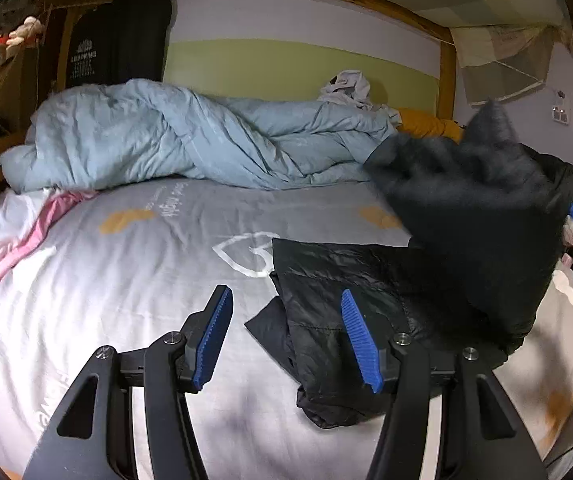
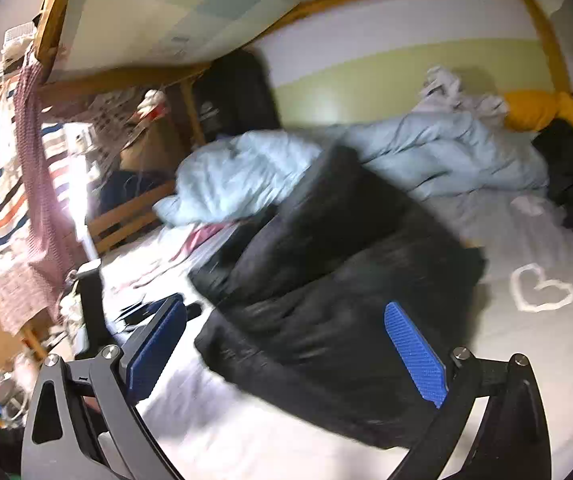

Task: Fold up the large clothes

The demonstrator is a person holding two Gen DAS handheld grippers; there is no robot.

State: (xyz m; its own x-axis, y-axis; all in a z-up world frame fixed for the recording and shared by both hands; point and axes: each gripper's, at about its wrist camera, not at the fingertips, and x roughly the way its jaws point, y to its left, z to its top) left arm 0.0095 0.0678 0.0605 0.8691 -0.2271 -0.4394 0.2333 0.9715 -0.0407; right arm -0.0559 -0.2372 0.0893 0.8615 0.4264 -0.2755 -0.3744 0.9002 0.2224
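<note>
Left wrist view showed the black puffer jacket [image 1: 386,280] lying on the grey bedsheet [image 1: 146,260], toward three o'clock, part of it blurred. Left gripper [image 1: 286,336] stood apart, empty. Right gripper [image 2: 286,348] gaped wide, clear of the jacket. A blue duvet [image 1: 166,140] lay at twelve o'clock.

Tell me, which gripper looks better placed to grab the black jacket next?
Probably the left gripper: its open jaws already straddle the black puffer jacket's near edge. The right gripper is also open, but its view is blurred.
</note>
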